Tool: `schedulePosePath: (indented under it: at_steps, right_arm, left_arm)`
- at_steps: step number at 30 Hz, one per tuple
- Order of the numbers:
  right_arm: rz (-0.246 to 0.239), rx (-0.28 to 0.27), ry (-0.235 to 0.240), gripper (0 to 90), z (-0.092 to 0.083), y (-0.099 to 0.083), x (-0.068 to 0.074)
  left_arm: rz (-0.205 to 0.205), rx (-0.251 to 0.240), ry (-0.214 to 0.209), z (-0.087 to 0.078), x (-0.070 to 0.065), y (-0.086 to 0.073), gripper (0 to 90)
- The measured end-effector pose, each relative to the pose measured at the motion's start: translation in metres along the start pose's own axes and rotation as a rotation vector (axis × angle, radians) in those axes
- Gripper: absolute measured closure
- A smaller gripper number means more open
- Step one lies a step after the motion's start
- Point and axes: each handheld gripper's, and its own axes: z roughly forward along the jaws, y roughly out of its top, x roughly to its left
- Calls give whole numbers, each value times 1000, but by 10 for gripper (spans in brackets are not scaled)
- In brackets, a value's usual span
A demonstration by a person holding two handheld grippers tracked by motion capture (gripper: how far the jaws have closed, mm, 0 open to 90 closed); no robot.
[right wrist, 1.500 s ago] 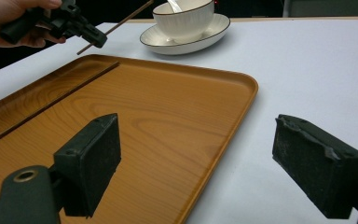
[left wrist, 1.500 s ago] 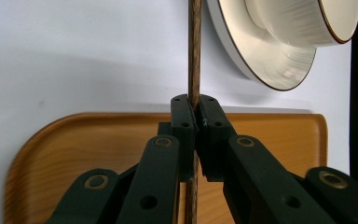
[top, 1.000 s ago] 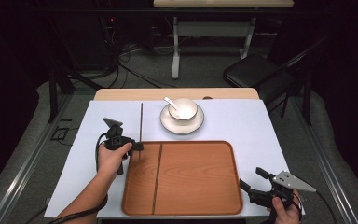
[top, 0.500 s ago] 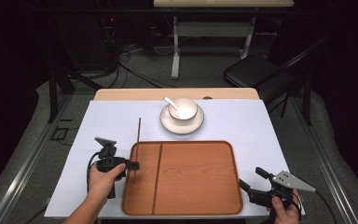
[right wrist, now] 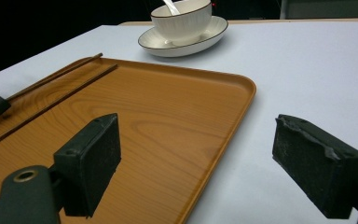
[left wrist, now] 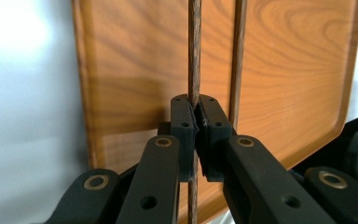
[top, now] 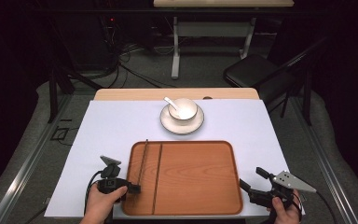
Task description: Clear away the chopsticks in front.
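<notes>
A dark wooden chopstick (top: 142,161) runs along the left part of the wooden tray (top: 196,177), with my left gripper (top: 135,189) shut on its near end. In the left gripper view the pads pinch that chopstick (left wrist: 194,46) between them at my left gripper (left wrist: 195,116). A second chopstick (top: 157,177) lies in the tray just to its right. My right gripper (top: 256,184) rests at the table's near right corner, beside the tray, open with nothing between its jaws (right wrist: 205,161).
A white bowl (top: 182,108) with a spoon (top: 170,101) stands on a saucer (top: 182,125) beyond the tray's far edge. White table cover (top: 107,130) spreads left and right of the tray. A black chair (top: 251,70) stands behind the table.
My left gripper has drawn back toward the near edge with the chopstick, bringing it from beyond the tray to lie over the tray's left part. The right gripper has stayed still.
</notes>
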Motion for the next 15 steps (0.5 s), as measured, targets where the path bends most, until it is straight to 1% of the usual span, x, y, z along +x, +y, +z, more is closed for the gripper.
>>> schedulePosePath:
  at_steps: [1,2,3,4,5,6,7,9,10,11,12,14,15]
  right_arm:
    - [0,2,1,147,0,0,0]
    - [1,3,1,147,0,0,0]
    - [2,5,1,146,1,0,0]
    - [2,3,1,146,1,0,0]
    - [3,4,1,147,1,0,0]
    - [3,3,1,147,1,0,0]
    - [0,1,1,146,1,0,0]
    - [-1,0,1,147,0,0,0]
    - [1,1,1,147,0,0,0]
    - [1,3,0,147,0,0,0]
    - [4,2,1,146,1,0,0]
    - [-1,0,2,146,1,0,0]
    - [-2,0,2,147,1,0,0]
  left_arm:
    - [-6,2,2,0,0,-1,859]
    - [-4,1,17,1,-1,-2,859]
    - [-6,17,6,1,0,-3,859]
    - [-6,19,8,1,-1,-3,858]
    - [-5,10,7,3,0,-4,858]
    - [-2,23,10,3,-1,-4,858]
    - [-1,30,28,4,-2,-5,857]
    - [1,50,35,5,-2,-6,856]
    - [0,48,45,6,-2,-7,848]
    - [-3,40,35,7,-1,-7,832]
    - [-3,56,38,6,-1,-6,831]
    - [2,45,37,6,0,-6,816]
    - [-5,40,35,6,0,-6,809]
